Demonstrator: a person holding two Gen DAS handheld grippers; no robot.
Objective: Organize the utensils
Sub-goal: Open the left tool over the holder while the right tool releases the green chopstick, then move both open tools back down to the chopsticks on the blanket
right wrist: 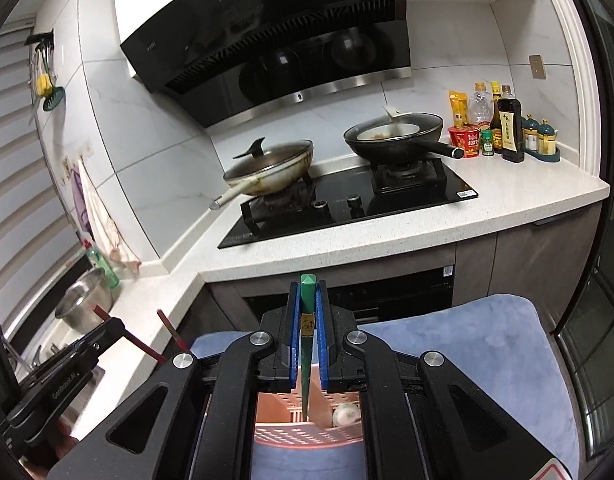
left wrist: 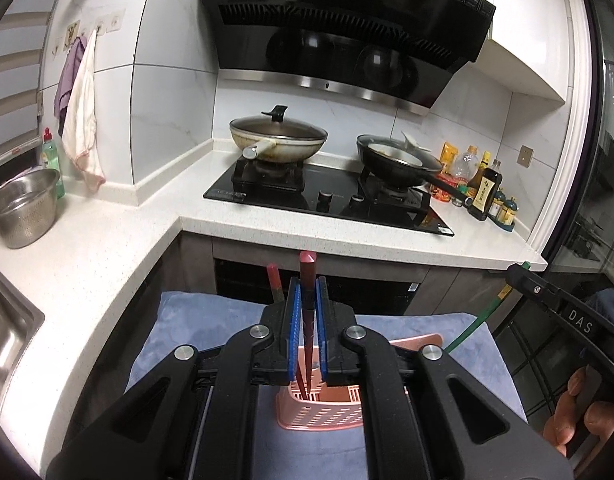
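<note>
Fingers point(left wrist: 293, 312) of the left gripper point(left wrist: 307, 308) are squeezed tight on a dark red chopstick point(left wrist: 307, 280), with its thin end poking down into the pink basket point(left wrist: 319, 412) just near the camera. A second red chopstick point(left wrist: 274, 282) stands in the basket a little to the left. The basket sits on a blue towel point(left wrist: 195, 320), and the white worktop point(left wrist: 107, 248) with the stove is farther off. From the right wrist, the right gripper point(right wrist: 307, 312) has its fingers point(right wrist: 322, 312) clamped on a green chopstick point(right wrist: 306, 296), whose tip also reaches into the basket. Chopsticks look light, stiff and smooth, so they may slip or swing. Holding them near the thick top end, as now, seems best for dropping them in straight.
</note>
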